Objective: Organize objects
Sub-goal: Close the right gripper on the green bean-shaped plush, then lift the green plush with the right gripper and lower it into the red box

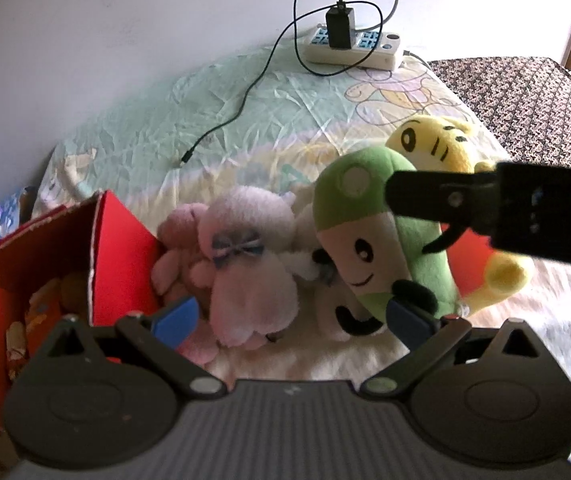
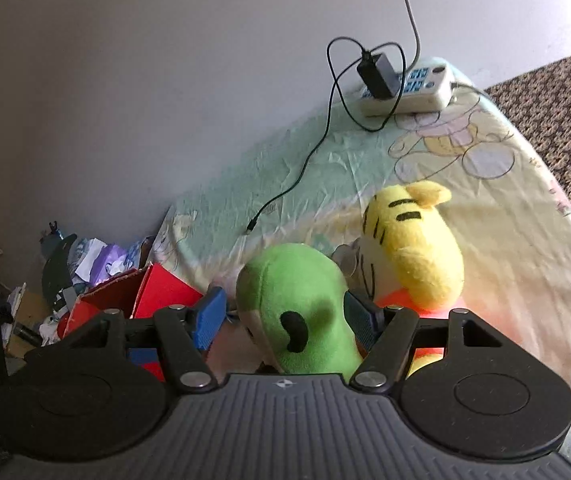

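Observation:
My right gripper [image 2: 285,320] is shut on a green plush toy [image 2: 305,280], its blue pads on either side of the toy's body. In the left wrist view that gripper [image 1: 413,196] reaches in from the right and holds the green toy [image 1: 349,216] upright over the pile. Behind it stands a yellow tiger plush [image 1: 433,140] [image 2: 417,248]. A pink plush with a bow [image 1: 241,256] and a white smiling plush [image 1: 349,320] lie in front of my left gripper [image 1: 291,320], which is open with nothing between its pads. An open red box [image 1: 125,248] [image 2: 161,292] stands to the left with toys inside.
The toys lie on a pale cartoon-print bedsheet [image 1: 205,120]. A white power strip [image 1: 353,46] with a black charger and trailing cable [image 1: 245,100] sits by the wall. A patterned brown cover [image 1: 525,92] lies right. Papers and clutter [image 2: 85,264] fill the floor left of the box.

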